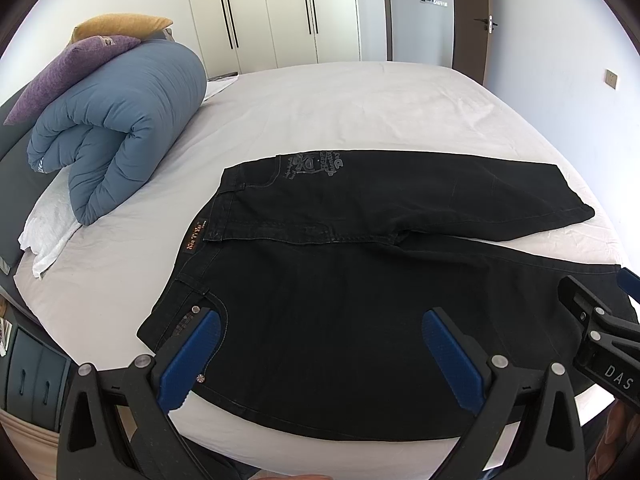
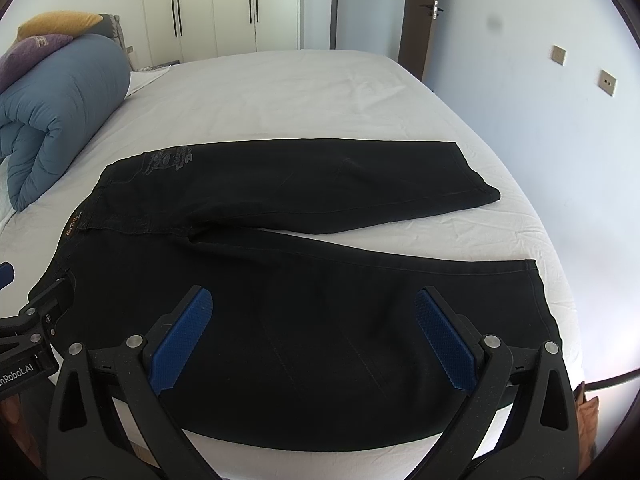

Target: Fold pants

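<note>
Black jeans [image 1: 340,280] lie flat on the white bed [image 1: 340,108], waistband to the left, both legs spread to the right in a V. They also show in the right wrist view [image 2: 304,280]. My left gripper [image 1: 322,320] is open and empty, hovering over the near hip and pocket. My right gripper [image 2: 314,300] is open and empty, over the near leg. The right gripper also shows at the right edge of the left wrist view [image 1: 592,312]. The left gripper shows at the left edge of the right wrist view [image 2: 28,312].
A rolled blue duvet [image 1: 120,128] with purple [image 1: 68,72] and yellow [image 1: 120,26] pillows lies at the bed's left end. White wardrobes [image 1: 280,12] and a door [image 1: 424,12] stand behind the bed. The bed's near edge [image 1: 340,446] is just below the grippers.
</note>
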Demonstrator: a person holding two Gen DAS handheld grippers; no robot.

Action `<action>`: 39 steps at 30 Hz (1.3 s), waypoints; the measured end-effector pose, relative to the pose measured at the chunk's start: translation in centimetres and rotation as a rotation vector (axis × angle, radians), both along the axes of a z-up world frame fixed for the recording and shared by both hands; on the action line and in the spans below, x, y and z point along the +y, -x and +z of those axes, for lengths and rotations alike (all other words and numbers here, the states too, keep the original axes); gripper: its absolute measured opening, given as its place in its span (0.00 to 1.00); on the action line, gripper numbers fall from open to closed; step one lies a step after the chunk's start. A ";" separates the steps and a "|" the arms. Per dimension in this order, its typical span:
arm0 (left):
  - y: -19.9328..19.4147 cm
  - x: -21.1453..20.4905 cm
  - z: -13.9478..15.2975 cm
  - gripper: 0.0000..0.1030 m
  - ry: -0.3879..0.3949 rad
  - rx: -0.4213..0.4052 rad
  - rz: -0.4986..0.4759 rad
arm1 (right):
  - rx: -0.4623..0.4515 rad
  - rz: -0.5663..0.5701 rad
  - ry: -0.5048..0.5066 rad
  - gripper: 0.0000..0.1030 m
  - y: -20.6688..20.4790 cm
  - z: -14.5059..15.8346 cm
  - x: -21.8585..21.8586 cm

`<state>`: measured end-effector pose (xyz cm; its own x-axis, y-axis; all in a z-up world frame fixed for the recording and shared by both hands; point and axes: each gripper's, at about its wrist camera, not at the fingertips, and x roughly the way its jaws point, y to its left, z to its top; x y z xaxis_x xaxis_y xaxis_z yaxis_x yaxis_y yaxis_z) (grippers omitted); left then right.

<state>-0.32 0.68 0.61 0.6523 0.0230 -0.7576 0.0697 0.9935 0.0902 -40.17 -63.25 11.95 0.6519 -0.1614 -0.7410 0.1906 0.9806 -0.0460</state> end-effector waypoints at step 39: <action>0.1 0.0 0.0 1.00 -0.003 0.001 0.003 | 0.004 0.004 -0.002 1.00 0.1 -0.6 0.9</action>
